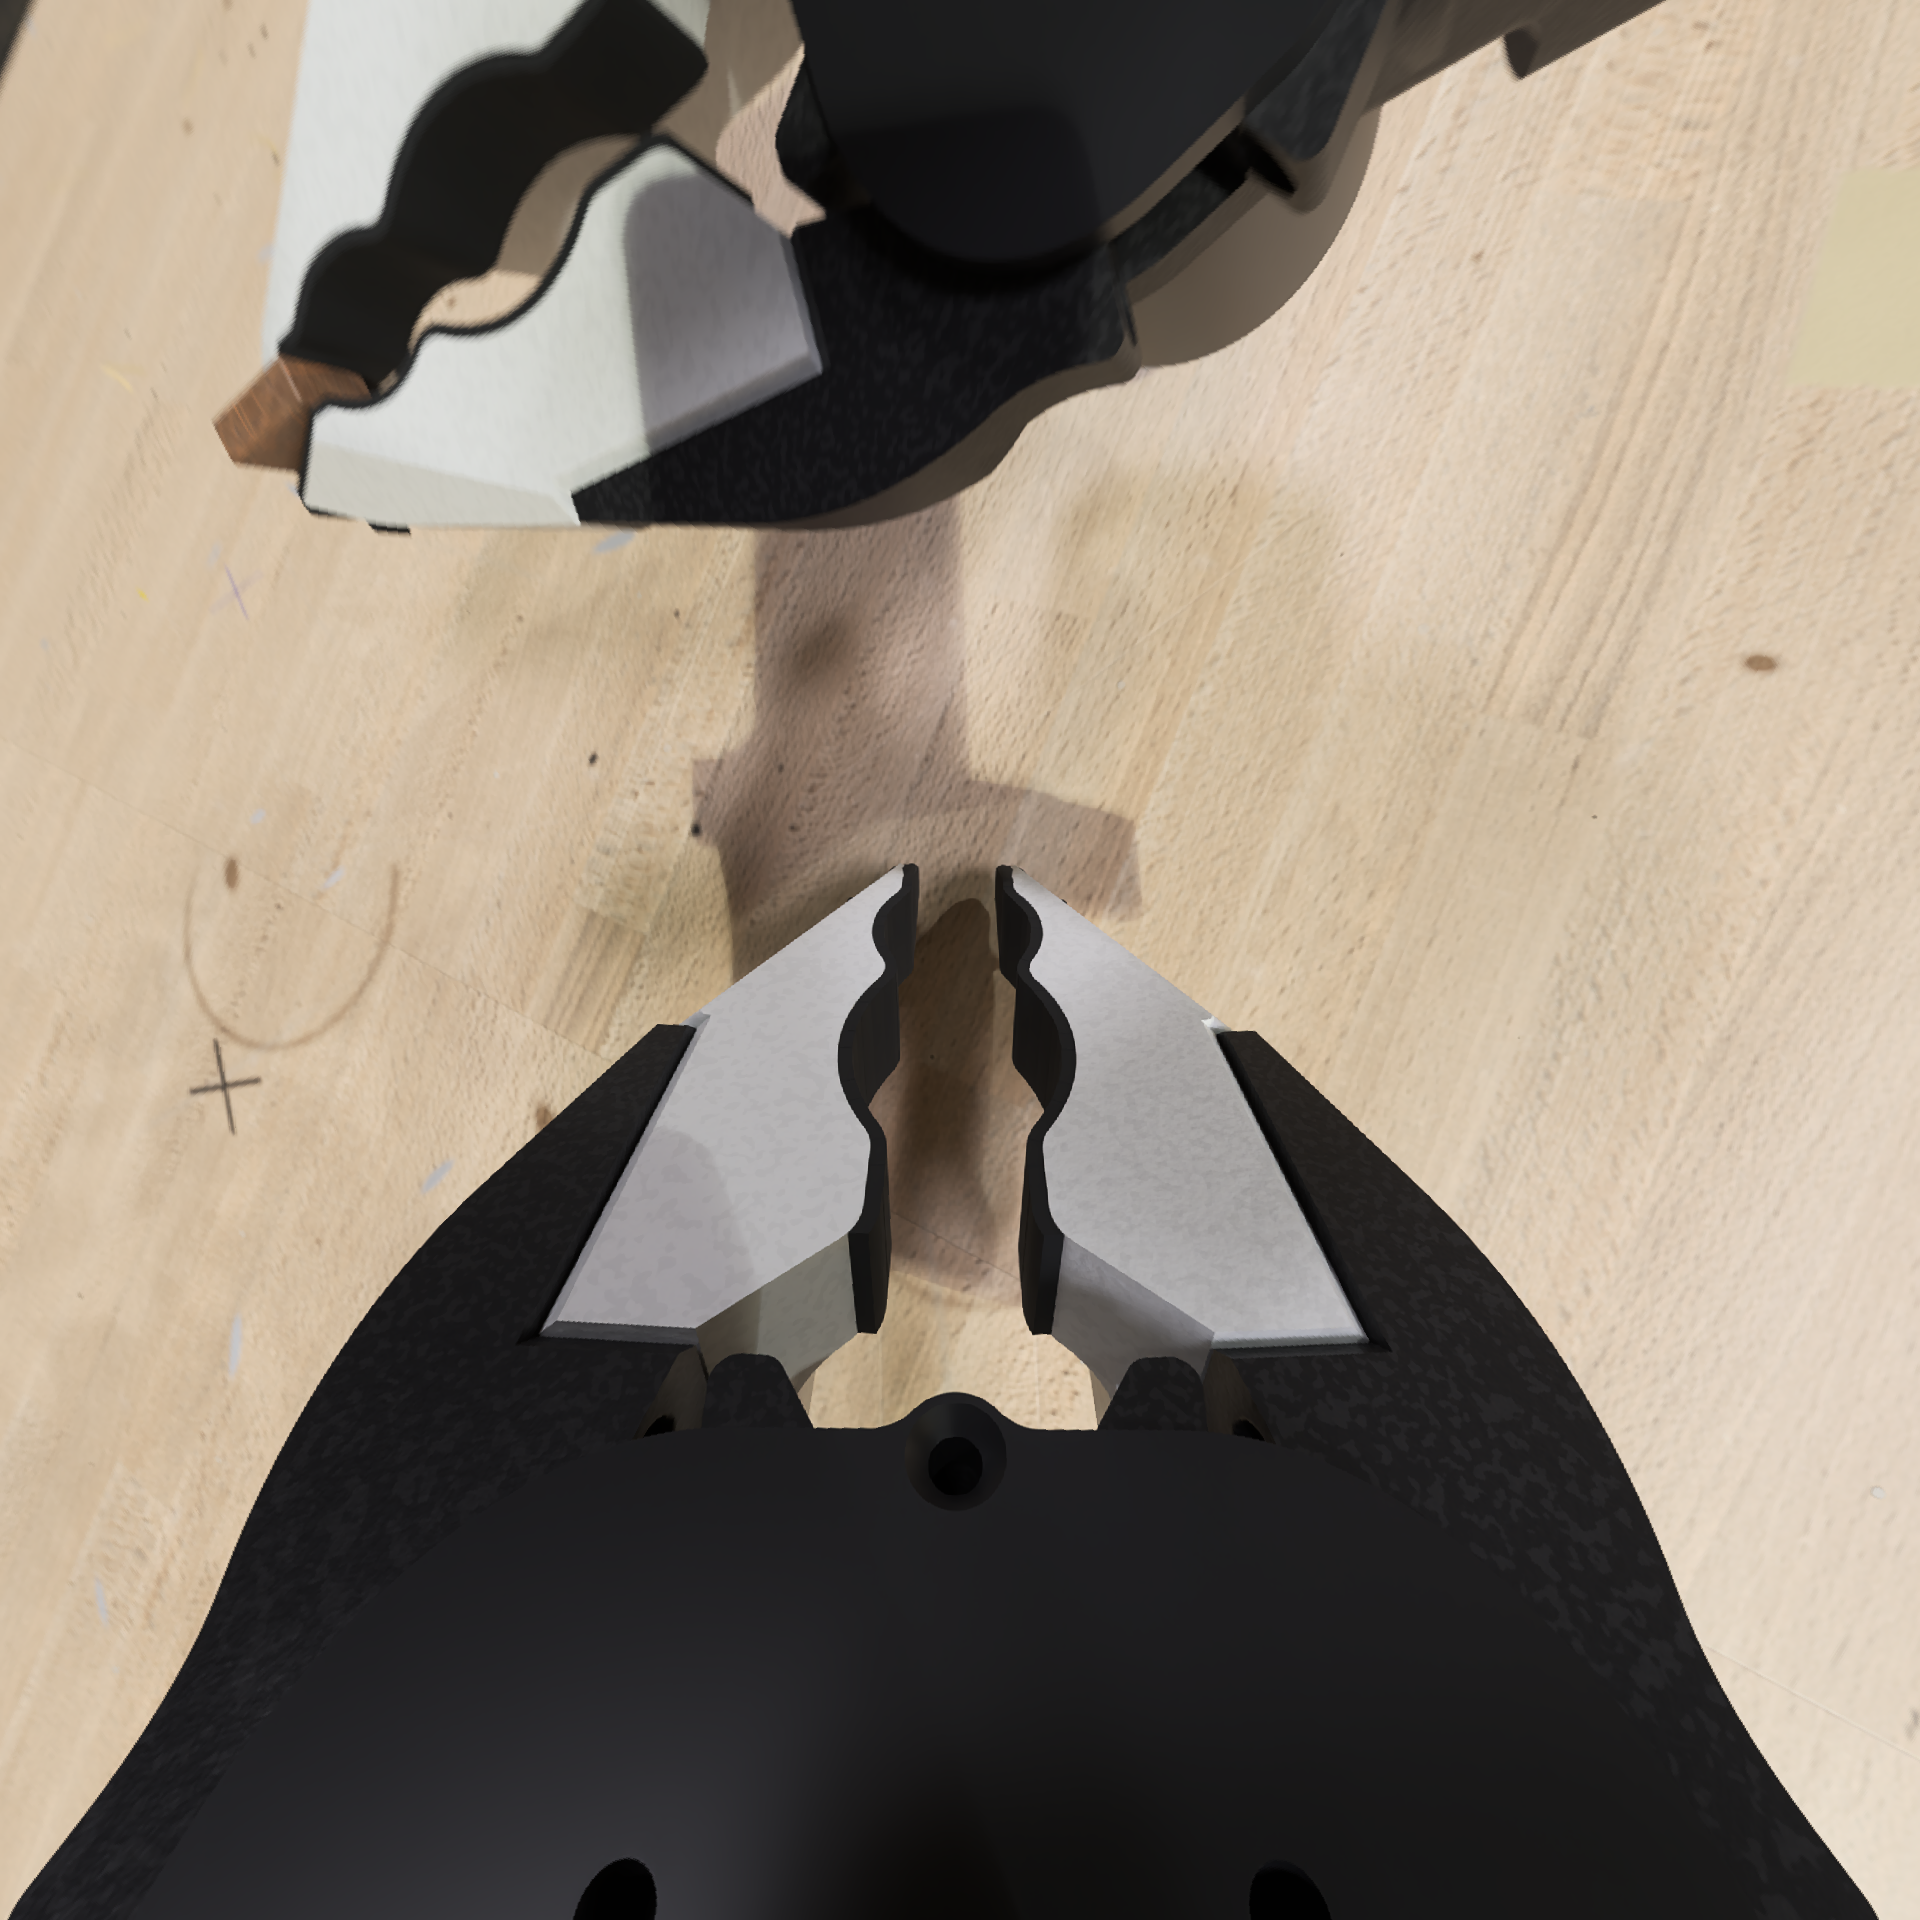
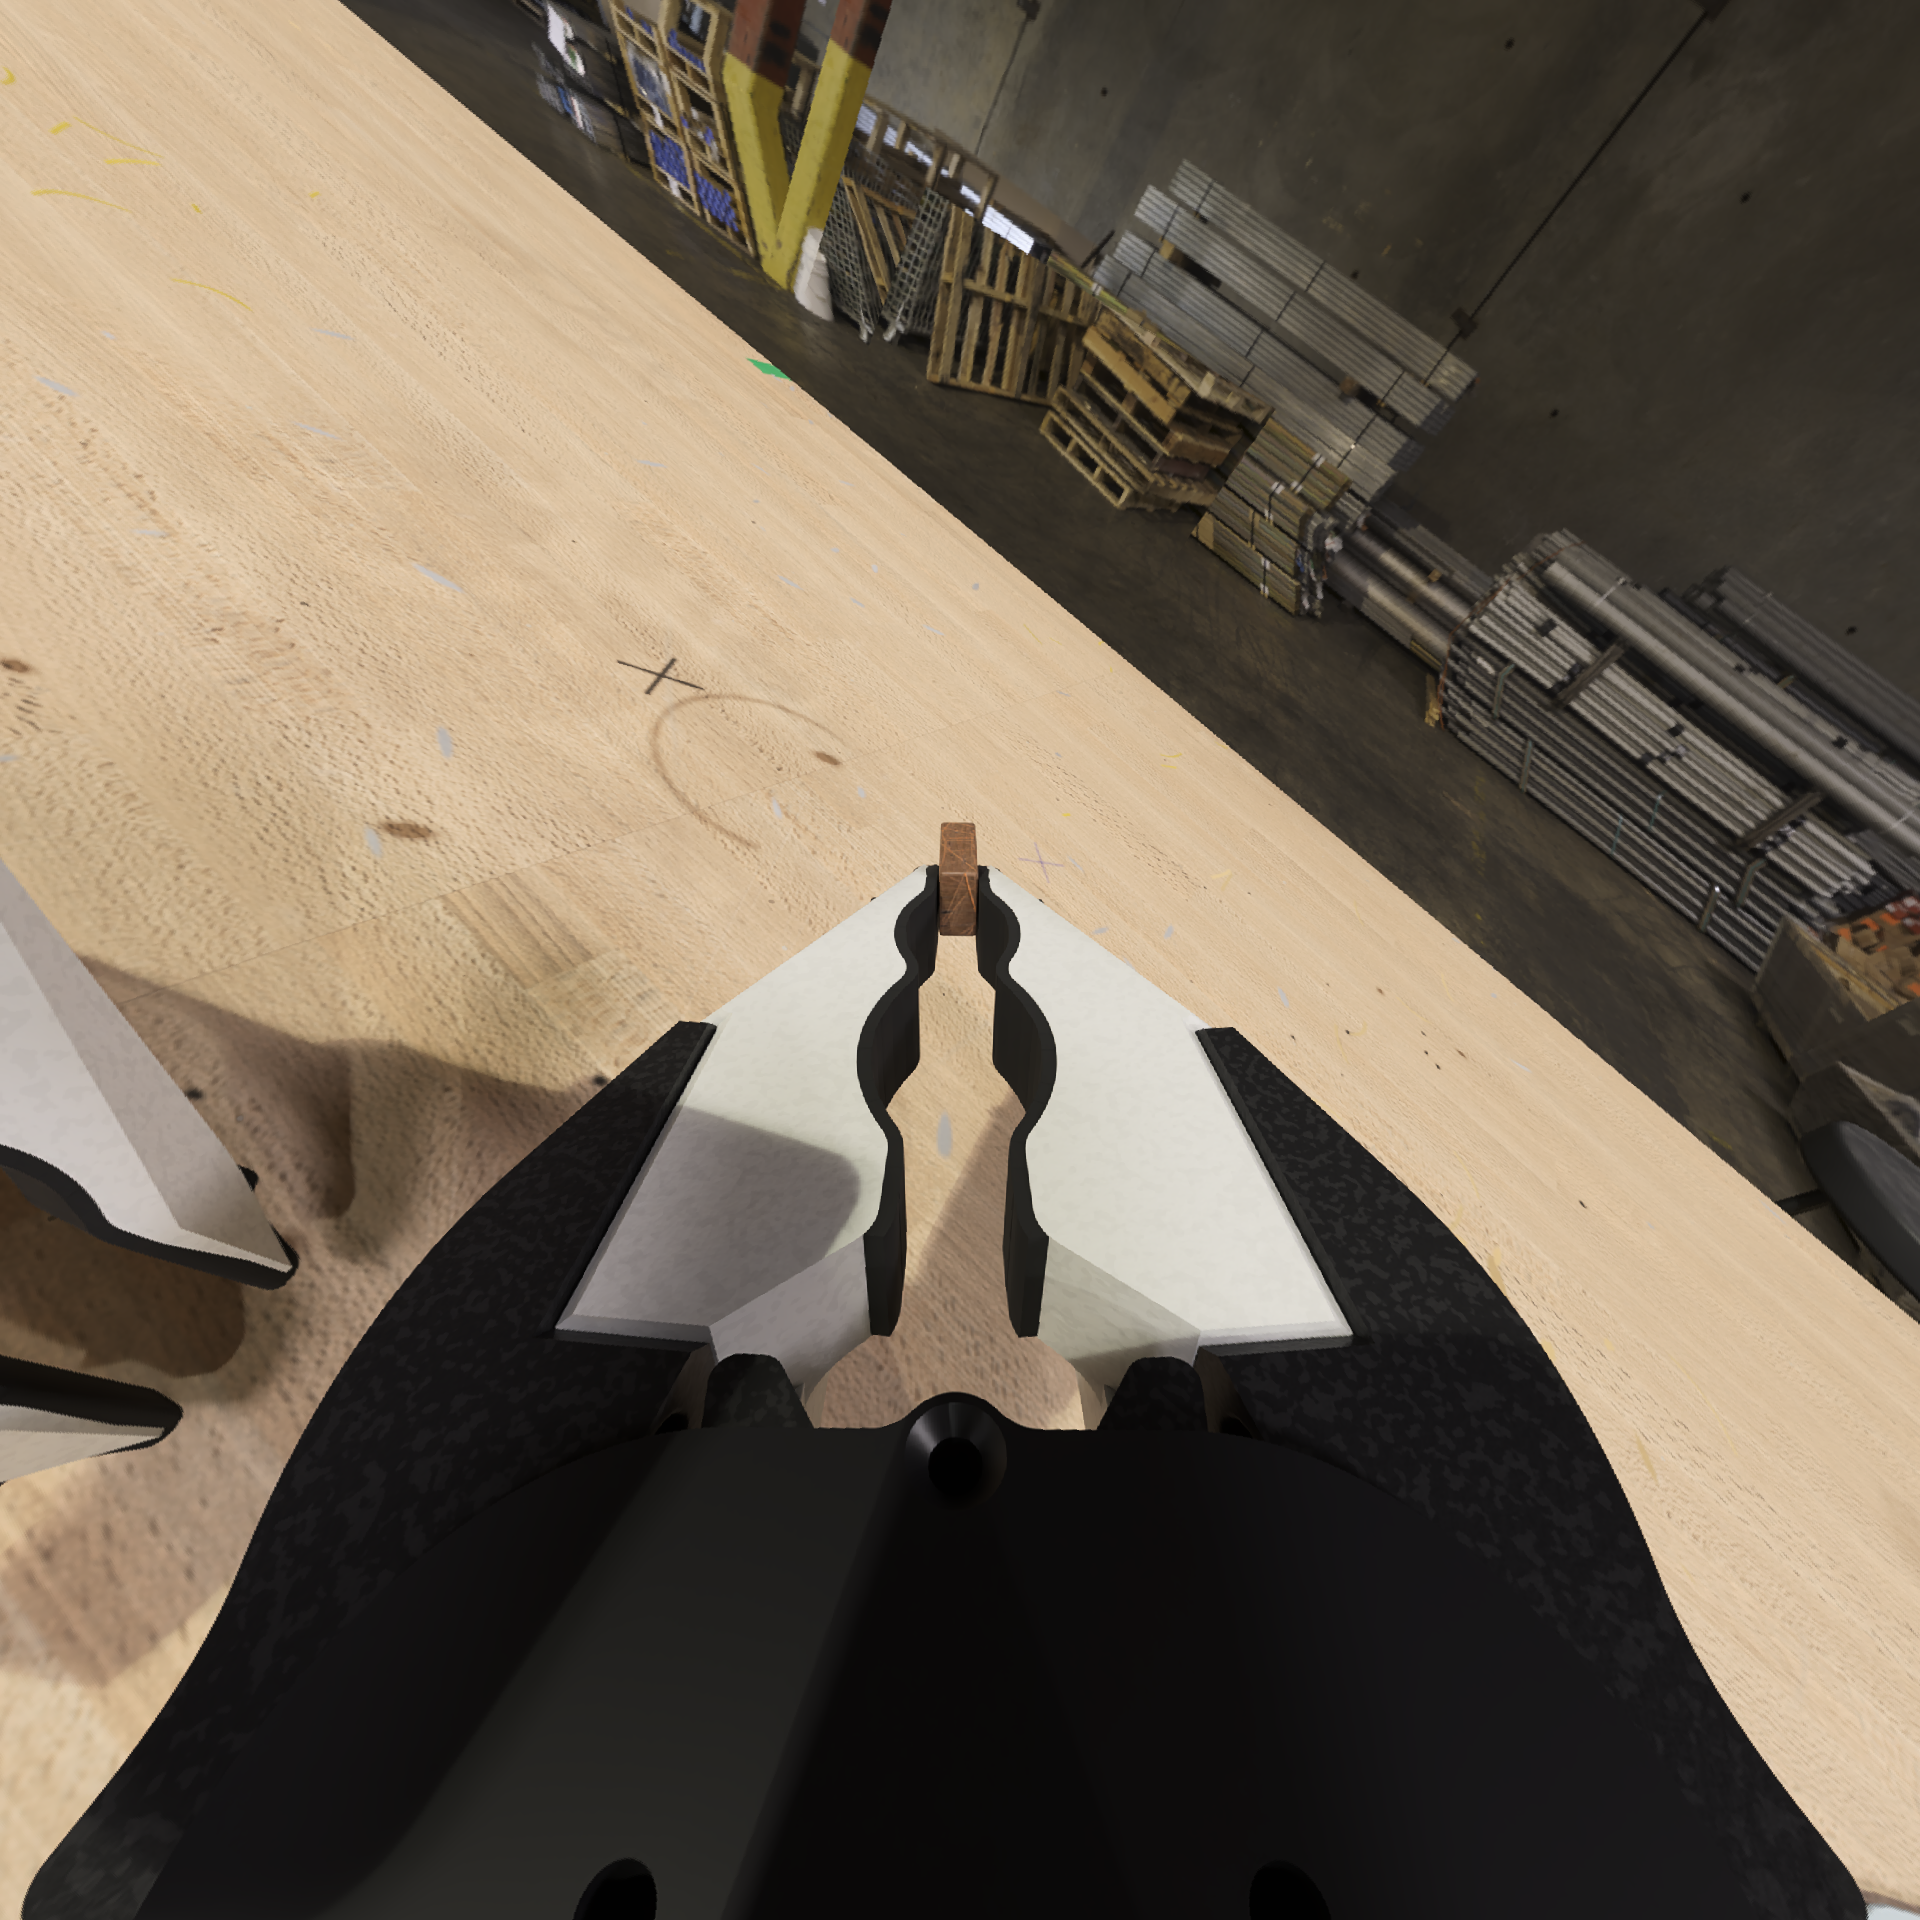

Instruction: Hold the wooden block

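Observation:
The wooden block (image 2: 957,878) is small and reddish-brown. My right gripper (image 2: 957,883) is shut on it at the fingertips and holds it above the pale wooden table (image 2: 416,468). In the left wrist view the right gripper (image 1: 338,421) hangs at the top left, with the block (image 1: 265,416) sticking out of its tips. My left gripper (image 1: 957,883) is empty, its jaws only a narrow gap apart, and it points down at the table (image 1: 1455,935) a short way from the right gripper. Its fingers (image 2: 135,1195) show at the left edge of the right wrist view.
A pencilled cross (image 2: 660,675) and a faint ring mark (image 2: 743,764) lie on the tabletop ahead of the block. The table's far edge runs diagonally. Beyond it are stacked pallets (image 2: 1091,343) and bundles of metal pipes (image 2: 1662,707) on a dark floor.

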